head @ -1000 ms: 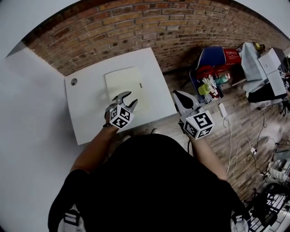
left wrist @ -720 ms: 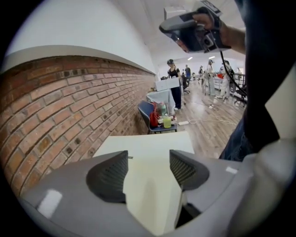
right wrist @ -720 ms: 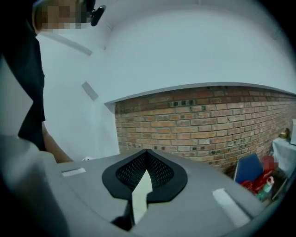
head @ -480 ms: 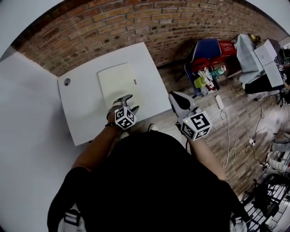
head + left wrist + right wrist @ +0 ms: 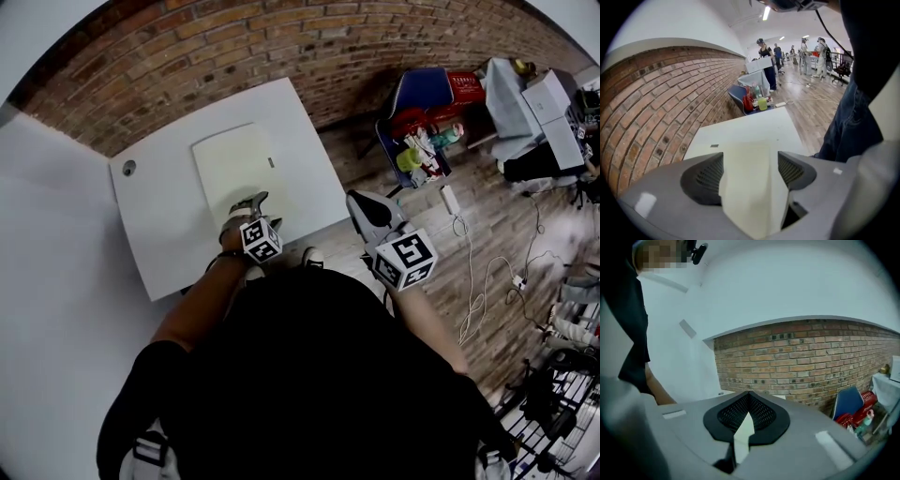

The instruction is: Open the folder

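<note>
Folder point(image 5: 230, 164) lies flat on the white table point(image 5: 159, 248), upper left of centre in the head view. Left gripper point(image 5: 259, 208) sits over its near edge. Its jaws have just been opening and now stand wide, with the folder in the gap and the pads clear of it. Right gripper point(image 5: 357, 200), just right of the table, has its jaws together and holds nothing.
</note>
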A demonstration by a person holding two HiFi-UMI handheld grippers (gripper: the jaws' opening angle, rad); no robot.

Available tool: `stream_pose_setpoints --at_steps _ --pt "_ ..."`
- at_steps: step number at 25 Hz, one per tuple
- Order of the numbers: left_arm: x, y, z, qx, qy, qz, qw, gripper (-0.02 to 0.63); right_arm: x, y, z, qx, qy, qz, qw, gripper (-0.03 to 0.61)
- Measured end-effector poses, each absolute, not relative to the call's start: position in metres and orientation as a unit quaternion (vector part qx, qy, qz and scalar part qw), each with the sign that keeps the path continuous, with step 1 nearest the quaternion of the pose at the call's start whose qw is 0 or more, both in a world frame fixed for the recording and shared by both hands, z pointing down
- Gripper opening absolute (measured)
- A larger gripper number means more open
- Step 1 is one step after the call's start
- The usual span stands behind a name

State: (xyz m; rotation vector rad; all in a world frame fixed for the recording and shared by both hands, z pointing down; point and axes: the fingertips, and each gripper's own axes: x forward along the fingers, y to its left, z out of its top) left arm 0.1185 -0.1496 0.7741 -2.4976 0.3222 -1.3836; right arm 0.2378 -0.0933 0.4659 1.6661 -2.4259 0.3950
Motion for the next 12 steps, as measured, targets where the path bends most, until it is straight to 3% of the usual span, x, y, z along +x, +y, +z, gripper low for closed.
stream_pose_setpoints --at_steps 12 --pt "0.124 -0.157 0.821 -0.827 0.112 -0.528 0.159 0.354 0.258 -0.079 0.477 0.562 -0.808 0.145 0.107 -0.003"
